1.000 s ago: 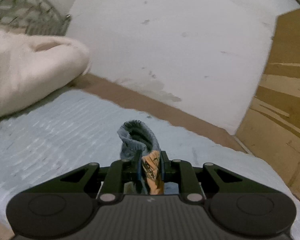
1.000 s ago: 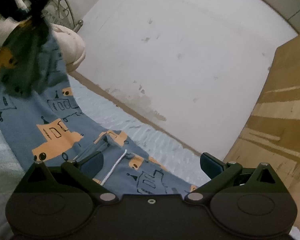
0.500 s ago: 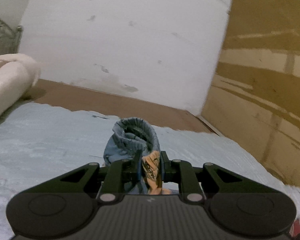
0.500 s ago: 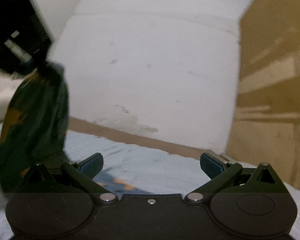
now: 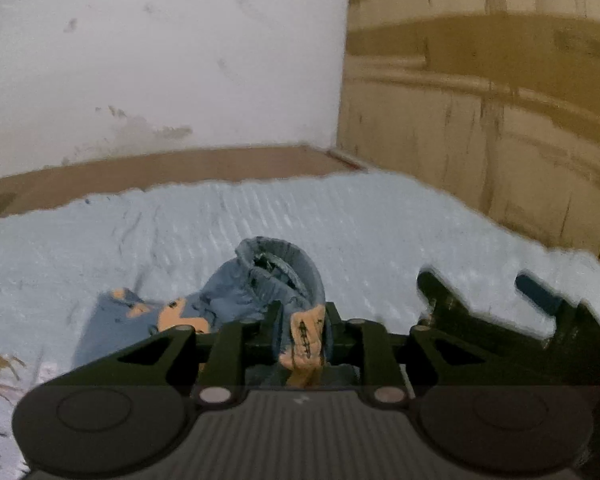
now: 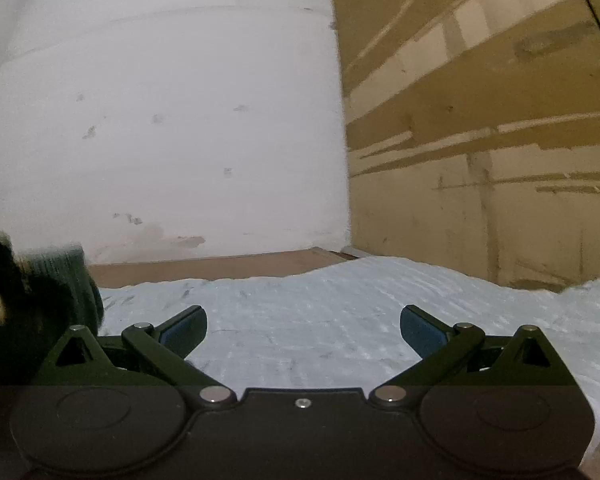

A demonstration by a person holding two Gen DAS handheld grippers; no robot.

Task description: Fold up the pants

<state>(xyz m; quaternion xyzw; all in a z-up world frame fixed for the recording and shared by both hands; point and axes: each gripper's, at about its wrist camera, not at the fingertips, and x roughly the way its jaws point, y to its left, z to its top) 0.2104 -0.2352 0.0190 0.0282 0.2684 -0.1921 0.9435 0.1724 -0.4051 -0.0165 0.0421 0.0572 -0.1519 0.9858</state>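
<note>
The pants point(image 5: 260, 284) are blue with orange truck prints. My left gripper point(image 5: 302, 320) is shut on a bunched part of them, with the elastic waistband curling up just past the fingertips. More of the fabric trails down to the left onto the light blue bedspread point(image 5: 340, 220). My right gripper point(image 6: 302, 326) is open and empty, low over the bedspread point(image 6: 300, 300). It shows blurred in the left wrist view point(image 5: 496, 300), to the right of the left gripper. A dark bunch of the pants point(image 6: 60, 292) shows at the left edge of the right wrist view.
A white wall point(image 5: 160, 60) stands behind the bed, above a brown bed frame edge point(image 5: 180, 168). A brown wooden wardrobe point(image 6: 480, 140) stands at the right, close to the bedspread's edge.
Both grippers have swung to the right, toward the wardrobe. My left gripper carried the pants along and lowered them toward the bedspread. The right gripper has stayed open and now shows in the left wrist view.
</note>
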